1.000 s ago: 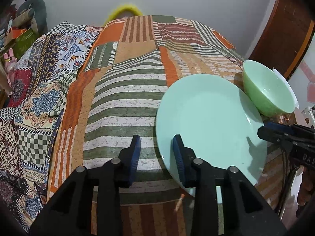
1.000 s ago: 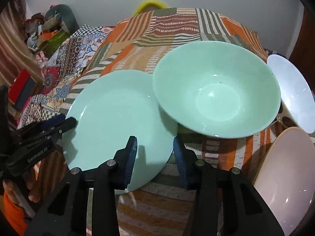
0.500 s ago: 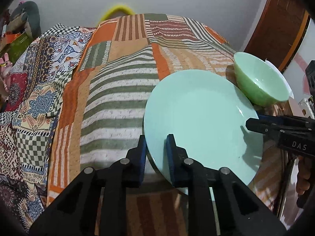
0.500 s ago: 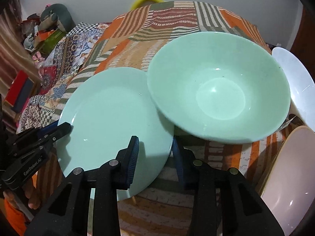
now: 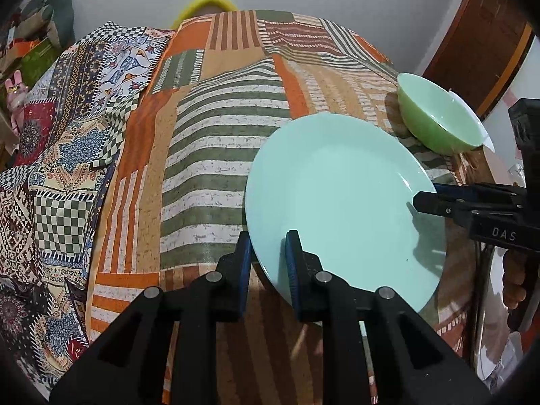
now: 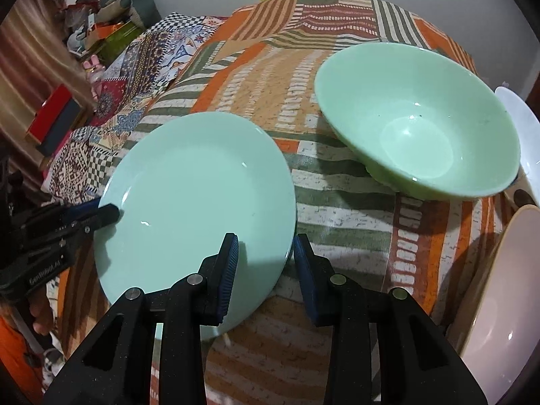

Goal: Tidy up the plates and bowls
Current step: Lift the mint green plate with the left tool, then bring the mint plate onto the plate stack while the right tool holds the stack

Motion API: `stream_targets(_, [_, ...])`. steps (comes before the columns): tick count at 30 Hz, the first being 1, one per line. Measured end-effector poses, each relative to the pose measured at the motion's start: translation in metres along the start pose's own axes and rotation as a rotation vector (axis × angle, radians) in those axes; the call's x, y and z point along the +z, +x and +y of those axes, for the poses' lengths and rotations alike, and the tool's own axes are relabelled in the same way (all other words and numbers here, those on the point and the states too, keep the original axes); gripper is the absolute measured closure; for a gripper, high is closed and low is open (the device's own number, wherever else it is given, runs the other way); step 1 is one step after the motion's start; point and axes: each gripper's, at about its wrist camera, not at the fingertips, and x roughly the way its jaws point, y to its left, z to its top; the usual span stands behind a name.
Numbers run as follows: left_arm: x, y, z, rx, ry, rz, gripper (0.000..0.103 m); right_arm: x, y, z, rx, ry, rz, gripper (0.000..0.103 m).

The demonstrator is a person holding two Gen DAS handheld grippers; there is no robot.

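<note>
Pinching plate (image 5: 337, 195) rim: left fingers (image 5: 246, 253) closed on it | right fingers (image 6: 229, 263) straddling opposite rim, grip unclear

My work surface is a bed covered with a striped patchwork cloth (image 5: 222, 155) in orange, olive, white and tan. A second cloth (image 5: 67, 155), patterned in checks and blue-and-red motifs, lies over its left side. On the striped cloth I find a pale green plate (image 6: 199, 209), its near edge lifted clear of the fabric. A green bowl (image 6: 422, 135) sits tilted on the cloth to the plate's right, apart from it.
</note>
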Motion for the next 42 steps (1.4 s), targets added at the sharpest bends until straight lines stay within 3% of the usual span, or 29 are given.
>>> stream_targets(16, [-0.003,-0.006,-0.007,0.016,0.003,-0.006,0.083,-0.007,-0.005,0.006,-0.014,-0.018,-0.007,0.076])
stream_targets(33, [-0.025,-0.109,-0.058,0.036,0.061,-0.154,0.083,-0.043,-0.086,0.008,0.033,0.005,-0.143,0.078])
stream_targets(42, [-0.046,-0.148,-0.089,0.030,0.080,-0.182,0.083,-0.075,-0.131,0.009,0.017,0.001,-0.228,0.078])
